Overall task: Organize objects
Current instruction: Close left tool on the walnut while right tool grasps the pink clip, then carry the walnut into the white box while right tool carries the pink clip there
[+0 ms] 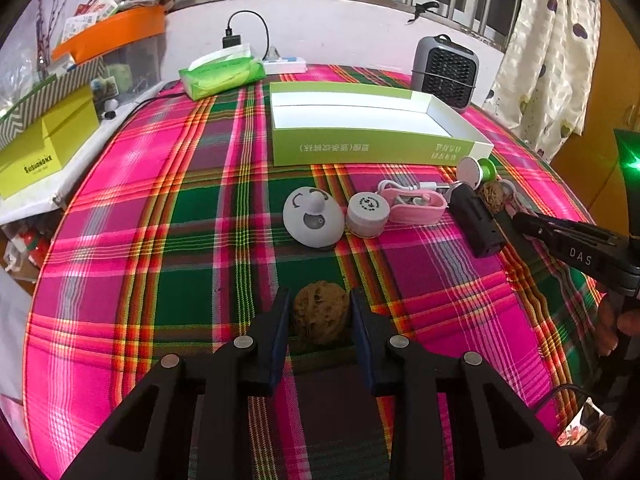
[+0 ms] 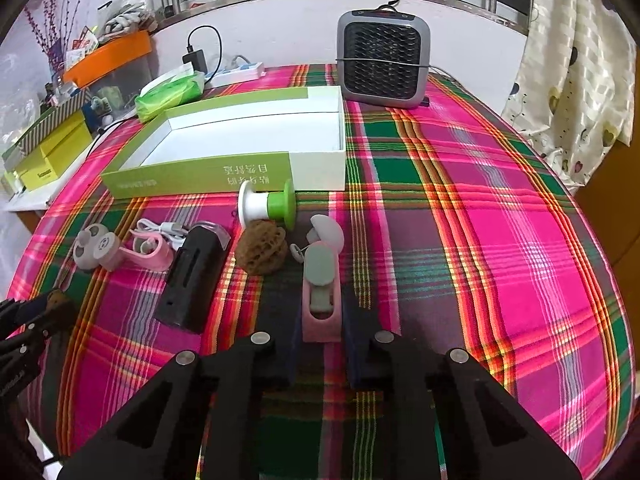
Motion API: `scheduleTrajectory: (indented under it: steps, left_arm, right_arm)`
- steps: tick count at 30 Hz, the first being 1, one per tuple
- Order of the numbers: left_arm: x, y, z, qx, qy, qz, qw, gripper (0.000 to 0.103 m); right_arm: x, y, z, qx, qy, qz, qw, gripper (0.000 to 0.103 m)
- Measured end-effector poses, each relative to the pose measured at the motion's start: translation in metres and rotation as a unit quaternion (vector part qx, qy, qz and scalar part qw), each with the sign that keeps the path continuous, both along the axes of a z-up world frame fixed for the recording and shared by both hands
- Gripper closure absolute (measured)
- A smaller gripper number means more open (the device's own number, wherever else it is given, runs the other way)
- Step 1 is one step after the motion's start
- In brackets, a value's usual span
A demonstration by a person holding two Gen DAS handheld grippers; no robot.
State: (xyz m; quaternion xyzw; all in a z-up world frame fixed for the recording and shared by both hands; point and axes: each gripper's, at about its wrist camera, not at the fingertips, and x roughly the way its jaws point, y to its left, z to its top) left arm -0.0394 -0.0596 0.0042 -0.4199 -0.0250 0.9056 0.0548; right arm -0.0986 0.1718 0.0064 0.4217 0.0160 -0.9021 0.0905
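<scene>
My left gripper [image 1: 320,300] is shut on a brown walnut [image 1: 320,312] just above the plaid cloth. My right gripper [image 2: 322,312] is shut on a pink-and-grey clip [image 2: 321,292] resting on the cloth. An open green-and-white box [image 1: 376,148] stands at the back; it also shows in the right wrist view [image 2: 316,168]. In front of it lie a white round knob [image 1: 313,216], a white cap [image 1: 367,214], a pink cable holder [image 1: 416,206], a black case [image 2: 192,280], a second walnut [image 2: 262,250] and a green-and-white spool [image 2: 268,204].
A grey heater [image 2: 383,64] stands at the back right. A green tissue pack [image 1: 222,74] and a power strip [image 2: 240,72] are at the back. Yellow boxes [image 1: 40,144] and an orange bin [image 1: 112,34] crowd the left shelf. A curtain [image 2: 572,80] hangs on the right.
</scene>
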Motion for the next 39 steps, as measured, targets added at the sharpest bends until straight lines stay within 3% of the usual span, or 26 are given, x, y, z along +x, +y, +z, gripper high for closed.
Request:
scheduleTrajectory:
  steps: [20,29,39]
  left_arm:
    - [-0.027,0.005,0.024,0.025,0.011,-0.02,0.9994,0.076]
    - [-0.064,0.009,0.046,0.029,0.027,-0.04,0.9984,0.076]
    - [-0.115,0.007,0.048,0.031,0.017,-0.044,0.9984,0.076]
  right_arm:
    - [-0.001,0.007,0.025,-0.039,0.017,0.014,0.999,0.085]
    - [-0.025,-0.001,0.047,-0.044,0.033,0.029,0.998,0.085]
    - [-0.063,-0.014,0.052,-0.039,0.025,0.043,0.998,0.085]
